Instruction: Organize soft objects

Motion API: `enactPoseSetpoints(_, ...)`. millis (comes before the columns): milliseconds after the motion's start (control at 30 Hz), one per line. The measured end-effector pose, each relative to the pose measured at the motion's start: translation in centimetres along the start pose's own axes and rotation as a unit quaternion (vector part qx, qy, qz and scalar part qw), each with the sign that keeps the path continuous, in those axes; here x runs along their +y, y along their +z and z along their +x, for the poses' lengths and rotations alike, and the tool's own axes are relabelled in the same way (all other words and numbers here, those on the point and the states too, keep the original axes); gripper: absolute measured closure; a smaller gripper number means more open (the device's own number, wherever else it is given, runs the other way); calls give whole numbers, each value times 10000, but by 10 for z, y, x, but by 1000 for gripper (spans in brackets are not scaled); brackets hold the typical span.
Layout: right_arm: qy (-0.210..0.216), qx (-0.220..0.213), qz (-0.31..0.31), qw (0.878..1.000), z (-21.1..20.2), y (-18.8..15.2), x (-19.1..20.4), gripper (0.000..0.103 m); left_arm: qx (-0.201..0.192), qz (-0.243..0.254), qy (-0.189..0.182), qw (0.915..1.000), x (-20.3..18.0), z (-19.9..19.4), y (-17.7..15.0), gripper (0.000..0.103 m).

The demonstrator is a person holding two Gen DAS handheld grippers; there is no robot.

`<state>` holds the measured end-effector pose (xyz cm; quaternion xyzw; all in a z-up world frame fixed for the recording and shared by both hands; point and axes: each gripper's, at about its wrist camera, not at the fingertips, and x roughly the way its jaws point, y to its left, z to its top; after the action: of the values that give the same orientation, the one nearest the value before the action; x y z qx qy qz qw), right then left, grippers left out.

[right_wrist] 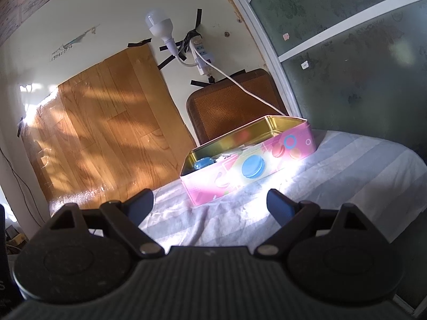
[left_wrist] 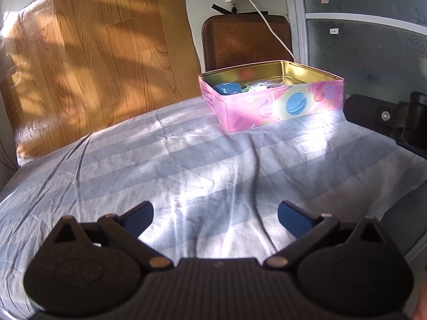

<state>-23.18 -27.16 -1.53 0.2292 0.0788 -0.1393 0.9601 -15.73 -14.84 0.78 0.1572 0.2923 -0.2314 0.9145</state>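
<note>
Both grippers empty, fingers spread wide, hovering over striped bed (left_wrist: 186, 165). Tin (left_wrist: 280, 106) sits ahead near bed's far edge, long axis running left-right, open top. Blue soft thing (left_wrist: 226, 88) and clear packet inside, at tin's left end. Left gripper (left_wrist: 215, 214): tin ahead, slightly right, well apart. Right gripper (right_wrist: 210, 202): tin near, dead ahead, looks the nearer one

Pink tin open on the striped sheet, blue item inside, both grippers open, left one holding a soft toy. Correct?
Not quite. The left gripper is open but holds nothing, as the left wrist view shows. The rest stands: pink tin open on the striped sheet, blue item inside, right gripper open.
</note>
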Motion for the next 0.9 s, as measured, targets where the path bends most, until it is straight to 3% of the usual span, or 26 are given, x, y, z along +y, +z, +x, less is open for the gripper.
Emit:
enactPoseSetpoints(367, -113, -34, -200, 9997, 0, -3, 3, 9, -18, -130, -266, 9996, 1, 1, -1, 0)
enactPoseSetpoints(567, -307, 46, -213, 9993, 10, -5, -4, 9, 190, -68, -499, 9986, -4, 19, -1, 0)
enactPoseSetpoints(900, -551, 94, -385, 9977, 33, -7, -5, 9, 340, -276, -546, 9975, 7, 47, 11, 0)
